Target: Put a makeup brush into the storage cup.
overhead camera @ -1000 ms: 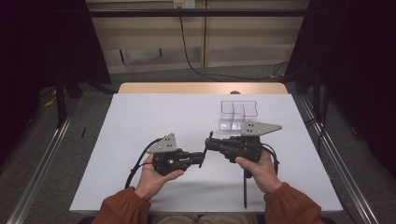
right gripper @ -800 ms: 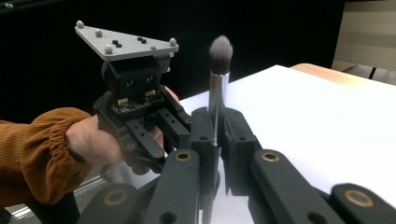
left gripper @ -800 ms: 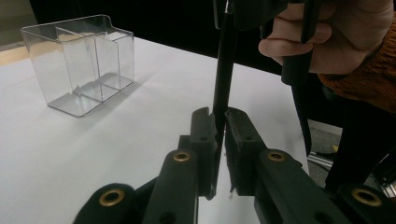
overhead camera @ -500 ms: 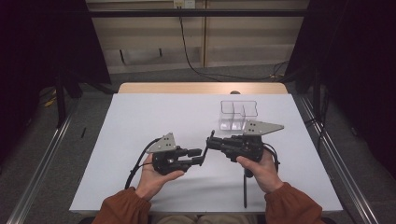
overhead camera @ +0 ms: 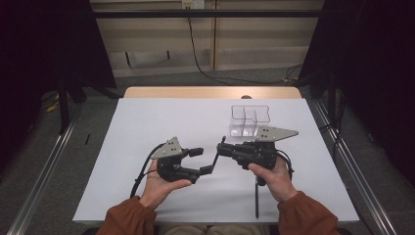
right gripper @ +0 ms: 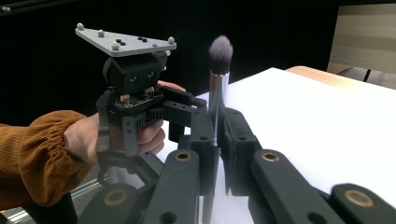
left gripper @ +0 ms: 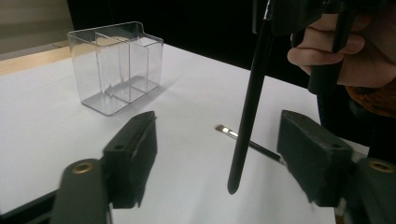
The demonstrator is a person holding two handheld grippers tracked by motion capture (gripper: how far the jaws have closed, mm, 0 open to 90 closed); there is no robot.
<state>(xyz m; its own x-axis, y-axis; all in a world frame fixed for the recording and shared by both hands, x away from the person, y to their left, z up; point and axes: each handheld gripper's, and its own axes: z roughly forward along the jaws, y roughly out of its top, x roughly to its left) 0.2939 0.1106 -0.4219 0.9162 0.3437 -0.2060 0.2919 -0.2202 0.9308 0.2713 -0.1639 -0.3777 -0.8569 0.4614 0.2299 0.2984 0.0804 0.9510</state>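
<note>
My right gripper is shut on a makeup brush with a silver ferrule and grey bristles that point up. Its black handle hangs down over the white table. My left gripper faces it from the left. Its jaws have just been opening and now stand wide on either side of the handle without touching it. A clear plastic organizer with several compartments stands behind the right gripper, empty.
A second thin black brush lies flat on the white table under the right forearm, near the front edge. Dark curtains and a rail frame surround the table.
The left gripper's jaws were together at the brush handle and have spread wide apart. Both hands and the right gripper's hold on the brush stay as they were.
</note>
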